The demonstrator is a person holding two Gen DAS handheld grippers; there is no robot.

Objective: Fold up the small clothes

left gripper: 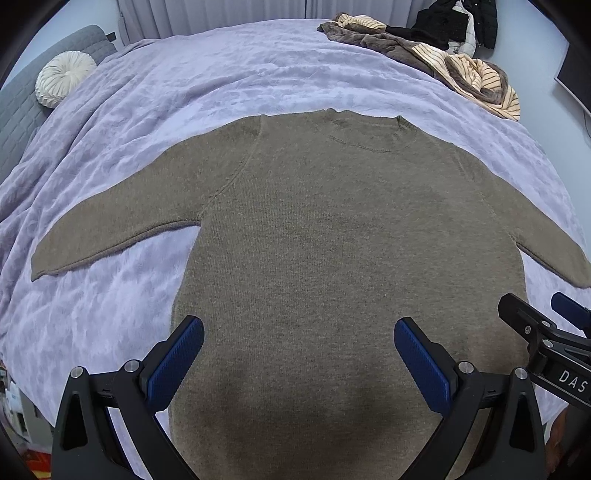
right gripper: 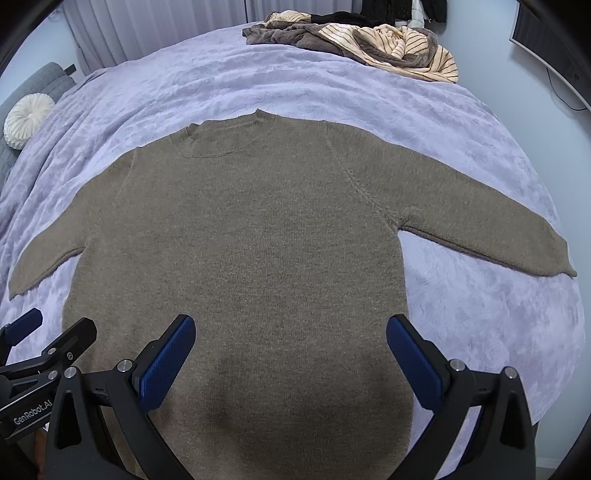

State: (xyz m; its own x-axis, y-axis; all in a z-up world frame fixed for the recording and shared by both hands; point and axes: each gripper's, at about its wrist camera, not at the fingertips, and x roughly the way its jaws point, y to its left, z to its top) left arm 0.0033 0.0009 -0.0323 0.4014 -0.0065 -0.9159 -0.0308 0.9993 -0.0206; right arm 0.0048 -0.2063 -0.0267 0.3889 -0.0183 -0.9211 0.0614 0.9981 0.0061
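Left wrist: one brown sweater (left gripper: pixel 332 240) is being laid flat on the lavender blanket (left gripper: pixel 184 92), left gripper (left gripper: pixel 299 354) being held wide open, empty. Right wrist: right gripper (right gripper: pixel 291 350) likewise; maybe two garments are heaped in the far pile (right gripper: pixel 369 44).

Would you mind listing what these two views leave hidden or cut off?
- Sweater hem: both views, hidden behind the left gripper and right gripper.
- Its right cuff: left wrist view, cut by the frame edge.
- Dark clothes beyond the striped pile: cut off at the top.
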